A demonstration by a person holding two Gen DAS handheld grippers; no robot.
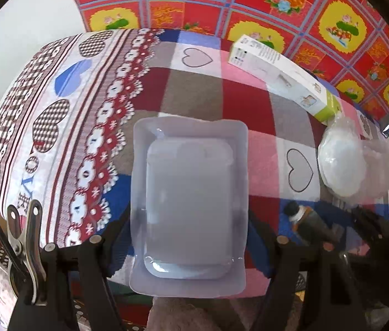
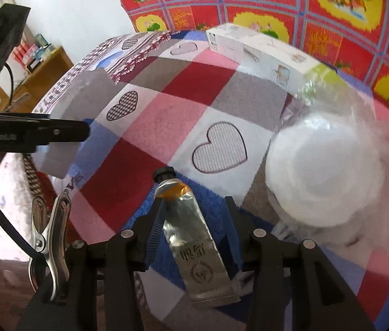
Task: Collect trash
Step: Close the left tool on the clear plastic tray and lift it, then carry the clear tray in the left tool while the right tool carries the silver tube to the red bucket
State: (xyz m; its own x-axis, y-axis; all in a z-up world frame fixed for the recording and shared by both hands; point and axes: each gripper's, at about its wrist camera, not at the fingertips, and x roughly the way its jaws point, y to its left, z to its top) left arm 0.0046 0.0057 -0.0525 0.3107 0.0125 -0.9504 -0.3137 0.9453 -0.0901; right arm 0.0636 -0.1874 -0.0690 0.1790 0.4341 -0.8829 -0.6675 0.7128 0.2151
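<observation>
Jaws astride metal tube (image 2: 194,237).

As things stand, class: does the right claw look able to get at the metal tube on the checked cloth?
Probably yes. The tube already lies between the right claw's fingers, which stand apart, not pressing it. Nothing covers it; the bagged white cups sit off to one side.

A worktop (image 2: 144,127) carries everything, covered by a patchwork cloth (image 1: 194,88) of red, pink, grey, white and blue squares with heart outlines. On it, at the far right, lies a long white carton (image 2: 260,52) with a green end. Just near of that, a clear bag of white round lids (image 2: 324,171). A silver tube (image 2: 194,237) with a black cap lies near the front edge.
</observation>
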